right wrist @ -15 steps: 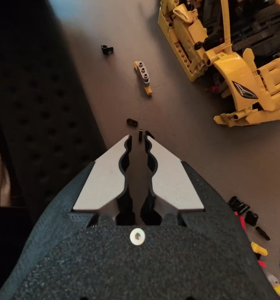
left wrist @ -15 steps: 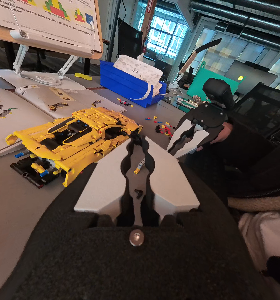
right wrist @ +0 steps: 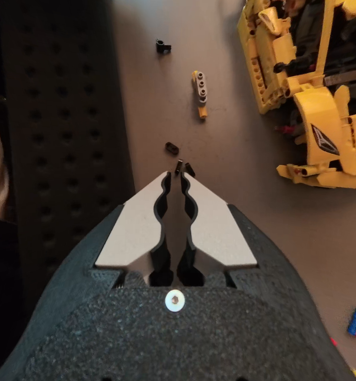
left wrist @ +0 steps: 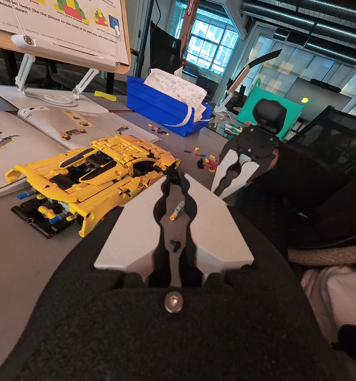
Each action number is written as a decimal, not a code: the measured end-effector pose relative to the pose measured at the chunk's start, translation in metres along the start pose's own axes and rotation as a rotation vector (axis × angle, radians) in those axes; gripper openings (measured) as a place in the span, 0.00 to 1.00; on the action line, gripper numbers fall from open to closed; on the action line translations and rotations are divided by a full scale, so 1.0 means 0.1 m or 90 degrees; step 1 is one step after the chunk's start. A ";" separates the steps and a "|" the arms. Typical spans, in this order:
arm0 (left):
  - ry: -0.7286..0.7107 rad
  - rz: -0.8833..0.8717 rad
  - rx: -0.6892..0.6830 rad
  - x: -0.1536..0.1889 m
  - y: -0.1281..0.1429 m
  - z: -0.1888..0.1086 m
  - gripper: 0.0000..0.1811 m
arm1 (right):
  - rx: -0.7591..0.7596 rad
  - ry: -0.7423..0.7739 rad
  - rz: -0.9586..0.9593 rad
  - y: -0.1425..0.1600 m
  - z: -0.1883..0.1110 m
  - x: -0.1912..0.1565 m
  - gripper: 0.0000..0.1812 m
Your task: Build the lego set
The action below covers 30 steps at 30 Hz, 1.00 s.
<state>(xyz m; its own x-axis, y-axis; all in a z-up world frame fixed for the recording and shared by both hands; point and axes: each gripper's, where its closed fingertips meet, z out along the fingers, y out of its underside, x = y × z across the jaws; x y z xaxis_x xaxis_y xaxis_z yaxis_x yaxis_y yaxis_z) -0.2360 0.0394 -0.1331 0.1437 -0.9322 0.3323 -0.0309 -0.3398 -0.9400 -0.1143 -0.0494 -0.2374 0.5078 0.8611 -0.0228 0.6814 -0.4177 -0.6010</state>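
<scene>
The yellow lego car [left wrist: 94, 177] sits on the grey table [left wrist: 18, 257], to the left of the left claw [left wrist: 175, 177], whose fingers stand slightly apart and hold nothing. The right claw [right wrist: 175, 173], also parted and empty, hovers with its tips just short of a small black pin [right wrist: 178, 166], with the grey-and-yellow piece [right wrist: 201, 92] farther ahead.

Glossy yellow plastic car [left wrist: 94, 177] on matt grey table [right wrist: 245, 237]; paper booklet [left wrist: 18, 148]; grainy black gripper [right wrist: 175, 174] body.

Yellow lego car [left wrist: 94, 175] on grey table, loose pieces [left wrist: 206, 162] beside
</scene>
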 end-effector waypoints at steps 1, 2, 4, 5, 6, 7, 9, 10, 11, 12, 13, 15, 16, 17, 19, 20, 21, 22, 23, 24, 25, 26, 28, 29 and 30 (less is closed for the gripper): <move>0.001 -0.001 -0.002 0.00 0.00 0.00 0.05 | -0.001 -0.003 0.008 0.02 0.02 0.00 0.05; 0.001 -0.002 -0.004 0.00 0.01 0.01 0.05 | 0.001 -0.006 0.016 0.03 0.05 0.00 0.05; 0.003 0.000 -0.006 0.00 0.02 0.01 0.05 | 0.009 -0.013 0.027 0.02 0.08 -0.03 0.05; 0.002 0.001 -0.006 0.01 0.02 0.01 0.05 | 0.013 -0.014 0.029 0.01 0.08 -0.05 0.04; 0.002 0.002 -0.005 0.01 0.01 0.01 0.05 | 0.023 -0.015 0.033 -0.02 0.08 -0.06 0.04; 0.002 0.001 -0.005 0.01 0.01 0.01 0.05 | 0.033 -0.020 0.037 -0.05 0.08 -0.08 0.05; 0.003 -0.001 -0.003 0.00 0.01 0.01 0.05 | 0.047 -0.028 0.045 -0.09 0.07 -0.11 0.05; 0.003 -0.002 -0.003 0.00 0.01 0.01 0.05 | 0.047 -0.021 0.044 -0.08 0.06 -0.10 0.05; 0.003 -0.001 -0.003 0.00 0.01 0.01 0.05 | 0.043 -0.009 0.038 -0.07 0.06 -0.07 0.05; 0.003 -0.001 -0.003 0.00 0.01 0.01 0.05 | 0.043 0.008 0.027 -0.06 0.05 -0.04 0.05; 0.003 0.000 -0.003 0.00 0.01 0.01 0.05 | 0.045 0.022 0.012 -0.07 0.04 -0.01 0.05; 0.003 -0.001 -0.003 0.00 0.01 0.01 0.05 | 0.044 0.035 -0.011 -0.07 0.06 -0.01 0.06; 0.004 -0.001 -0.003 0.01 0.01 0.01 0.05 | 0.044 0.036 -0.017 -0.07 0.08 -0.02 0.07; 0.005 -0.002 -0.004 0.01 0.01 0.01 0.05 | 0.046 0.040 -0.023 -0.07 0.09 -0.02 0.08; 0.010 -0.003 -0.005 0.02 0.02 0.02 0.05 | 0.046 0.054 -0.032 -0.06 0.11 0.00 0.08; 0.015 -0.006 -0.005 0.03 0.02 0.02 0.05 | 0.049 0.058 -0.036 -0.07 0.12 0.01 0.08; 0.026 -0.014 -0.003 0.05 0.01 0.02 0.05 | 0.049 0.056 -0.039 -0.07 0.13 0.00 0.08; 0.041 -0.026 -0.002 0.08 0.01 0.02 0.05 | 0.050 0.058 -0.042 -0.06 0.14 0.00 0.08; 0.060 -0.040 -0.005 0.11 0.02 0.02 0.05 | 0.057 0.062 -0.046 -0.07 0.15 0.00 0.08; 0.080 -0.054 -0.009 0.15 0.03 0.03 0.05 | 0.061 0.065 -0.054 -0.07 0.15 0.00 0.08; 0.099 -0.067 -0.012 0.19 0.04 0.03 0.05 | 0.065 0.064 -0.058 -0.07 0.15 0.00 0.08; 0.117 -0.079 -0.013 0.22 0.04 0.03 0.05 | 0.065 0.059 -0.058 -0.07 0.15 -0.01 0.08; 0.151 -0.102 -0.014 0.28 0.04 0.03 0.05 | 0.066 0.045 -0.049 -0.07 0.15 -0.02 0.08; 0.166 -0.113 -0.015 0.31 0.04 0.03 0.05 | 0.068 0.042 -0.046 -0.07 0.15 -0.02 0.08; 0.178 -0.122 -0.016 0.33 0.04 0.03 0.05 | 0.073 0.038 -0.044 -0.07 0.15 -0.03 0.08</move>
<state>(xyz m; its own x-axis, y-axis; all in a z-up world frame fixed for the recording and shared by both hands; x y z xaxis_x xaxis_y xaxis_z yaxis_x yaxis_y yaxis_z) -0.2286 0.0072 -0.1261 -0.1280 -0.8477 0.5149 -0.0547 -0.5123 -0.8571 -0.1283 -0.0444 -0.2451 0.4950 0.8663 0.0672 0.6527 -0.3197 -0.6869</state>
